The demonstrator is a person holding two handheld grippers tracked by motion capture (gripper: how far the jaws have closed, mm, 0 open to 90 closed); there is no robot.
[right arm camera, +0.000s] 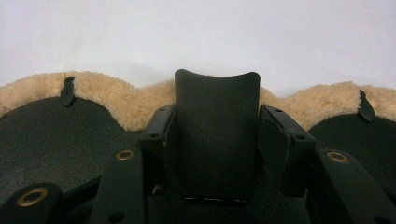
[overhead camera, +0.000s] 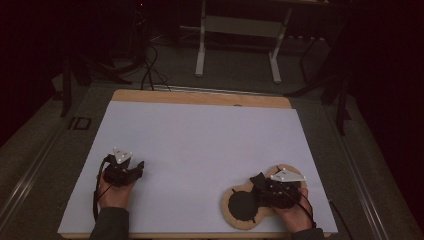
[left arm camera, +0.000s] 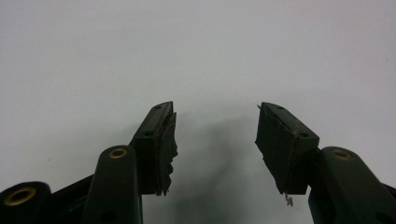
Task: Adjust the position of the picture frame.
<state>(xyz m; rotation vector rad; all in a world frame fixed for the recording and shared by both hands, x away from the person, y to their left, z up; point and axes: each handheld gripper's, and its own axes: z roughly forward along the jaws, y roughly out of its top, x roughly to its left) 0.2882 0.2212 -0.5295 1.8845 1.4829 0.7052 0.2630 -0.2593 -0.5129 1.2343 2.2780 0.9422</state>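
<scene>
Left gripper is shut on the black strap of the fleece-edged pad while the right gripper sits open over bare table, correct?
Sides are swapped. The right gripper is shut on the black strap of the fleece-edged pad, as the right gripper view shows. The left gripper sits open over bare table, seen in the left gripper view.

The right gripper and its hand cover the middle and the four o'clock lobe of the fleece-edged black pad. In the right gripper view the pad runs off at three, six and nine o'clock, and the black strap hides the fleece behind it.
</scene>
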